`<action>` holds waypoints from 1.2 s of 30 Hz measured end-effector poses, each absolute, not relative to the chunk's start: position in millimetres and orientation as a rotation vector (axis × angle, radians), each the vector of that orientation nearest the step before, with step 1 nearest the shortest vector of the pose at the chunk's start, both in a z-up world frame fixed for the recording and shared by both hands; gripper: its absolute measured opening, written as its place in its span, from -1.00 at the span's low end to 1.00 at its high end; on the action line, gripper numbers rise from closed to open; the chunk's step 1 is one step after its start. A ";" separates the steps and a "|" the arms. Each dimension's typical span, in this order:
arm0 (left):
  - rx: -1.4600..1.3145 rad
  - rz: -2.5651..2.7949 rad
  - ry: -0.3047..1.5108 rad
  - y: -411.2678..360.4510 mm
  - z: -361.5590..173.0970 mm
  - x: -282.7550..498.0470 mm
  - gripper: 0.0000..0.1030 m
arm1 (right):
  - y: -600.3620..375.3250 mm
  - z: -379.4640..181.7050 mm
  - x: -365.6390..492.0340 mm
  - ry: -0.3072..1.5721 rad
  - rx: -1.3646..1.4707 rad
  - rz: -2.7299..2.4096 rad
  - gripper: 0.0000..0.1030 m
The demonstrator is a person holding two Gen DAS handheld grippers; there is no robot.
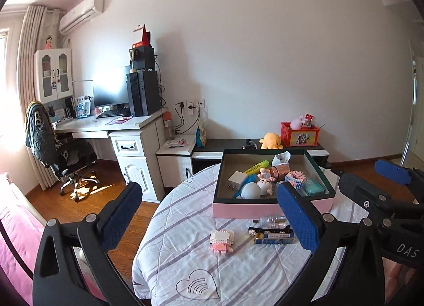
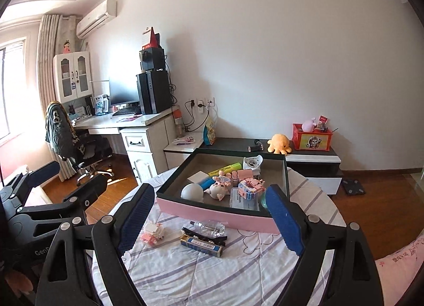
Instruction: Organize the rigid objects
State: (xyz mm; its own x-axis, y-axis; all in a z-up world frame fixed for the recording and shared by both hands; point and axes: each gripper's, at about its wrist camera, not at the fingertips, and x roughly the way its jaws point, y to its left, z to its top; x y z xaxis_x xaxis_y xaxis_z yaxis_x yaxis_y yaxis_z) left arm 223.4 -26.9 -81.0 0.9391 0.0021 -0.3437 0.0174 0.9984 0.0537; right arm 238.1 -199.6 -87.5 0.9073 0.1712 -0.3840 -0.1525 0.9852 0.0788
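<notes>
Both grippers, left gripper and right gripper, jaws apart, empty; pink brick figure near table's front edge looks light, stiff, crumbly—pinch its flat sides.

Both the left gripper and the right gripper show matte black linkage arms with round silver screws, textured blue pads on the fingers, and white lettering on the black bodies.
</notes>
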 end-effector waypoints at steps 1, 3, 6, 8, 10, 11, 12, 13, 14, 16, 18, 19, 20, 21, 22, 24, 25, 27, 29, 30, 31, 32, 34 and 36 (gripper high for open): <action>0.057 -0.005 0.343 -24.2 -78.1 213.9 1.00 | -197.1 -84.2 227.9 0.388 0.045 0.168 0.69; 0.050 -0.004 0.317 -21.3 -72.6 196.6 1.00 | -194.1 -79.1 211.7 0.374 0.040 0.162 0.69; 0.048 -0.012 0.294 -21.1 -65.3 174.1 1.00 | -191.1 -71.9 185.6 0.353 0.046 0.149 0.69; 0.046 -0.015 0.279 -20.9 -61.7 160.5 1.00 | -190.0 -67.1 168.7 0.335 0.047 0.139 0.69; 0.051 -0.021 0.267 -22.2 -57.5 148.9 1.00 | -189.3 -62.9 154.3 0.325 0.044 0.123 0.69; 0.050 -0.024 0.256 -22.3 -55.8 142.7 1.00 | -188.9 -60.7 147.4 0.318 0.042 0.117 0.69; 0.053 -0.026 0.248 -22.3 -53.7 135.9 1.00 | -189.8 -58.9 139.3 0.310 0.041 0.115 0.69; 0.057 -0.028 0.241 -22.9 -51.7 131.2 1.00 | -189.4 -56.7 131.8 0.303 0.038 0.111 0.69; 0.059 -0.030 0.234 -23.0 -49.5 125.5 1.00 | -189.2 -54.3 125.4 0.299 0.036 0.105 0.69; 0.066 -0.029 0.223 -23.3 -45.5 115.6 1.00 | -188.7 -50.3 115.4 0.287 0.033 0.097 0.69; 0.064 -0.023 0.208 -23.6 -41.6 107.2 1.00 | -189.0 -46.2 106.9 0.274 0.031 0.094 0.69; 0.064 -0.021 0.202 -24.2 -39.5 104.8 1.00 | -188.8 -44.0 103.1 0.270 0.031 0.094 0.69; 0.063 -0.020 0.196 -23.8 -37.5 101.6 1.00 | -188.1 -42.1 99.7 0.265 0.029 0.093 0.70; 0.064 -0.018 0.192 -23.6 -36.0 98.9 1.00 | -187.7 -40.7 96.1 0.256 0.028 0.093 0.69; 0.064 -0.015 0.188 -23.3 -34.7 96.8 1.00 | -188.8 -39.6 95.9 0.252 0.029 0.093 0.69; 0.066 -0.013 0.182 -22.0 -32.7 92.8 1.00 | -190.2 -37.1 93.6 0.247 0.031 0.098 0.69; 0.066 -0.013 0.180 -21.6 -32.1 91.3 1.00 | -190.4 -36.3 92.8 0.245 0.030 0.096 0.69; 0.067 -0.010 0.177 -22.1 -31.1 90.7 1.00 | -190.5 -35.6 90.1 0.239 0.029 0.094 0.70; 0.068 -0.010 0.177 -22.2 -31.1 91.0 1.00 | -188.3 -35.3 88.9 0.239 0.029 0.093 0.70; 0.068 -0.010 0.177 -22.1 -31.4 90.9 1.00 | -188.0 -35.6 89.1 0.238 0.029 0.092 0.70; 0.067 -0.010 0.177 -22.1 -31.6 90.9 1.00 | -188.0 -35.9 89.5 0.240 0.028 0.092 0.70; 0.067 -0.011 0.178 -22.1 -31.8 91.0 1.00 | -188.1 -36.5 89.5 0.240 0.028 0.092 0.69; 0.067 -0.011 0.183 -22.3 -32.3 91.6 1.00 | -188.5 -37.7 90.8 0.244 0.027 0.090 0.70; 0.069 -0.011 0.191 -22.7 -33.7 92.4 1.00 | -188.4 -40.4 91.9 0.249 0.027 0.089 0.70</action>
